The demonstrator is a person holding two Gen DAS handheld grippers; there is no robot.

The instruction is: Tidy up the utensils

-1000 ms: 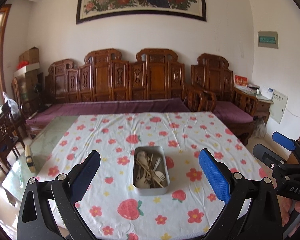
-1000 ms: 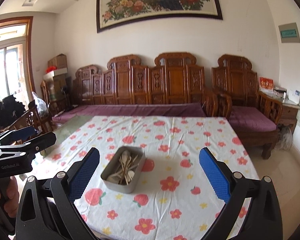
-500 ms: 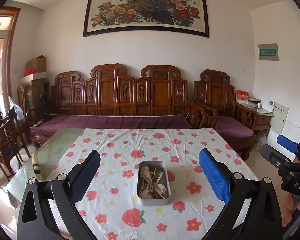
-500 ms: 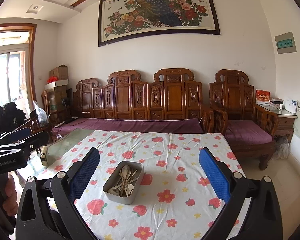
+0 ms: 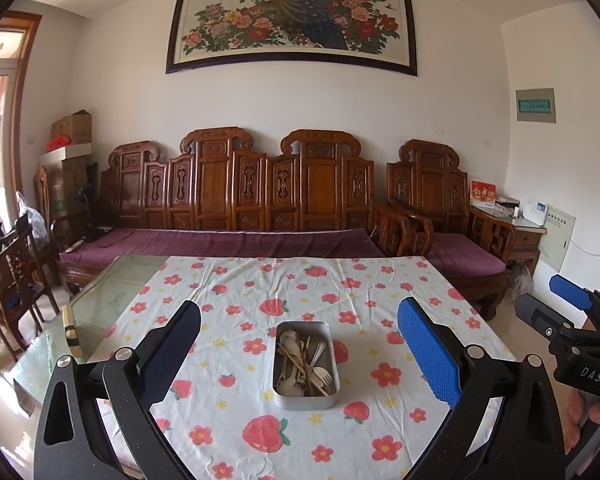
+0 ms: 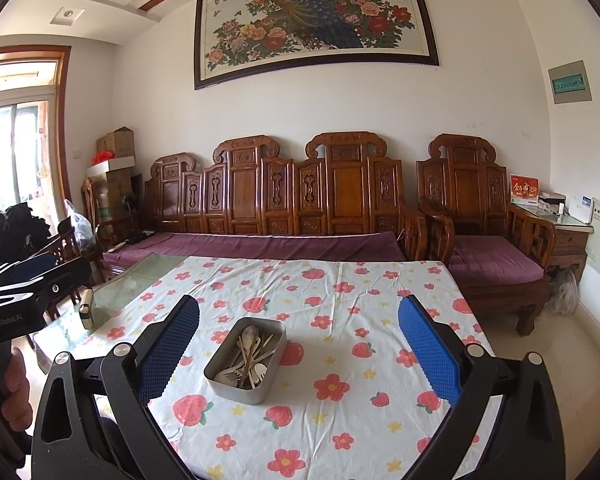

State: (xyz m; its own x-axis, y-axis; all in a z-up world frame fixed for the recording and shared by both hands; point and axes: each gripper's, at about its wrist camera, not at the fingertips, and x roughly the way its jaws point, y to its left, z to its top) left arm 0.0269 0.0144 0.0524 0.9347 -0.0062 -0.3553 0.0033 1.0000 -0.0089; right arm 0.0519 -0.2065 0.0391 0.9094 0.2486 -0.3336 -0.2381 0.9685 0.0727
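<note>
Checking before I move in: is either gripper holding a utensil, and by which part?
Nothing held. Left gripper and right gripper are open and empty; utensils lie in the metal tin.

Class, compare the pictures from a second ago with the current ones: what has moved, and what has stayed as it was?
Both cameras tilted upward: the peacock painting now shows in full and the metal tin of utensils sits lower in each view. Nothing was gripped or released. The left gripper and right gripper remain open and empty, and the tin stays in place on the strawberry tablecloth.
</note>
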